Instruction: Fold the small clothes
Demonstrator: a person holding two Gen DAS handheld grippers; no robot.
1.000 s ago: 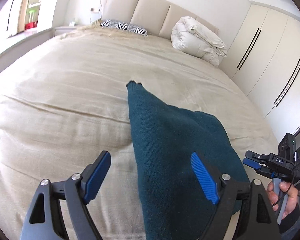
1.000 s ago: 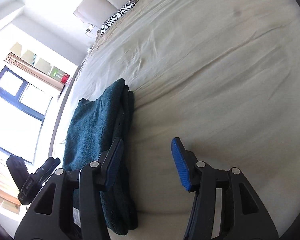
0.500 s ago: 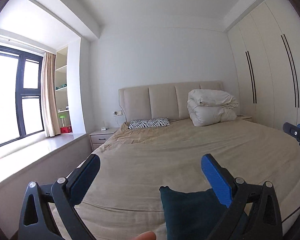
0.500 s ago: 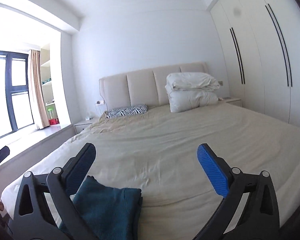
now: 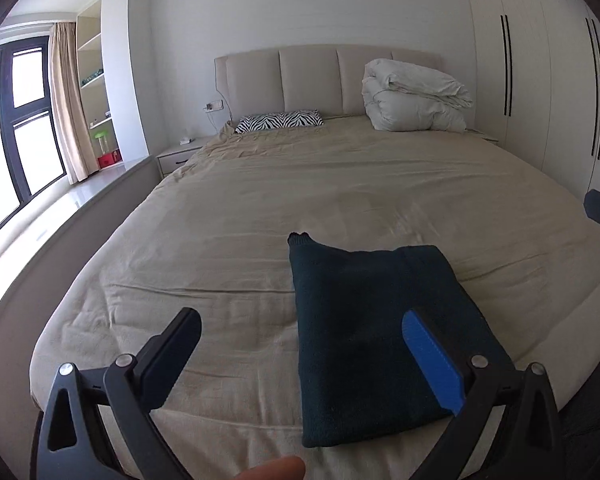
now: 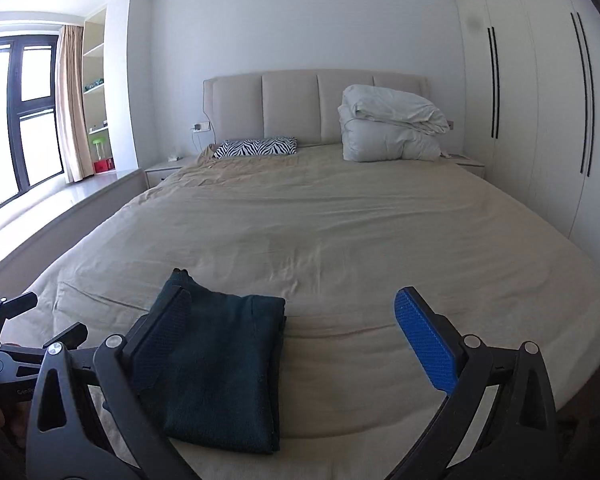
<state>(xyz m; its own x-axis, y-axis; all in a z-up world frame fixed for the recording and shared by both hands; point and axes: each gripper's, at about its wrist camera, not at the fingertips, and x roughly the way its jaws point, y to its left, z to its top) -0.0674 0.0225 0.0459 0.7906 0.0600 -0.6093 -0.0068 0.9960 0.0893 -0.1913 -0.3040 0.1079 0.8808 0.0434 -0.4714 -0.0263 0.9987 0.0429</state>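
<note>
Both hand-held grippers [image 5: 308, 356] [image 6: 300, 340] wide, empty

- A home bedroom, seen from the foot of a large bed [image 6: 340, 216] covered in a beige sheet.
- At 12 o'clock, a padded cream headboard [image 6: 316, 106] stands against a white wall.
- A zebra-print pillow [image 6: 256, 147] and a folded white duvet [image 6: 390, 128] lie at the head of the bed.
- At 3 o'clock, a white fitted wardrobe [image 6: 540, 100] with long dark handles.
- At 9 o'clock, a dark-framed window [image 6: 20, 104] with a beige curtain [image 6: 70, 100] and built-in shelves [image 6: 96, 88].
- A bedside cabinet [image 6: 162, 168] sits at 11 o'clock.
</note>
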